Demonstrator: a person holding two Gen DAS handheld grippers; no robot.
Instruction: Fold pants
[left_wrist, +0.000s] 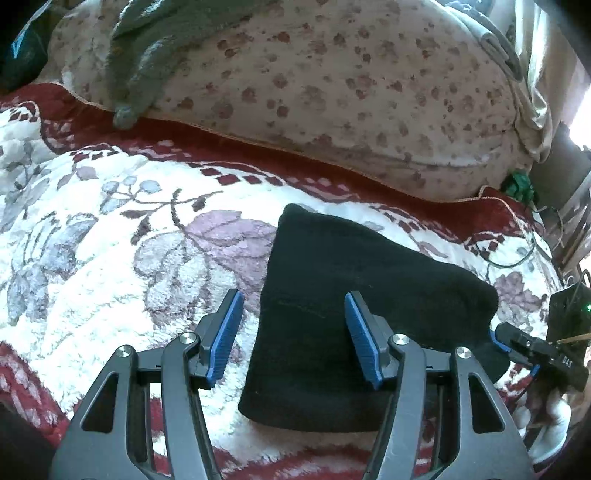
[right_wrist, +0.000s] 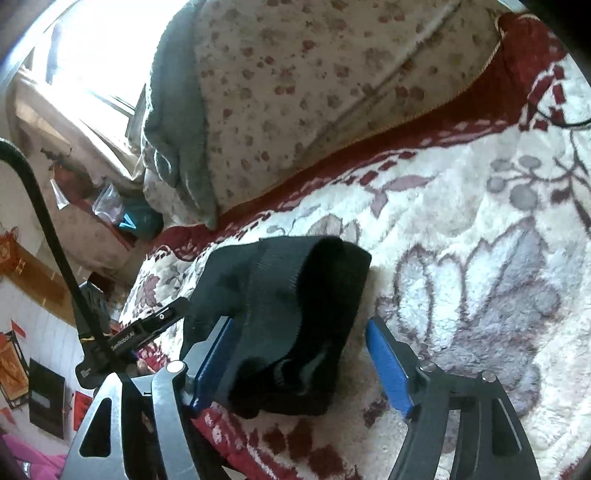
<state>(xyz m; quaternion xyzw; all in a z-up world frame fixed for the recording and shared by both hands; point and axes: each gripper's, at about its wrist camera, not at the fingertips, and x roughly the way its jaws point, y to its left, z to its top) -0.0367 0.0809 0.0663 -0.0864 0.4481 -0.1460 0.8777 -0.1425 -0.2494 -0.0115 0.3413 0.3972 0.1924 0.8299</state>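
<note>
The black pants (left_wrist: 354, 280) lie folded into a compact bundle on the white floral blanket (left_wrist: 110, 240). My left gripper (left_wrist: 293, 314) is open just above the bundle's left edge, holding nothing. My right gripper (right_wrist: 301, 332) is open, its jaws standing on either side of the bundle's ribbed end (right_wrist: 291, 306) without closing on it. The right gripper also shows in the left wrist view (left_wrist: 524, 343) at the bundle's right end. The left gripper shows in the right wrist view (right_wrist: 155, 325) at the bundle's far side.
A spotted cream quilt (left_wrist: 332, 81) with a grey towel (left_wrist: 147, 55) on it is piled along the back of the bed. A black cable (right_wrist: 44, 229) arcs at the left. Clutter and a window (right_wrist: 92, 55) lie beyond the bed's edge.
</note>
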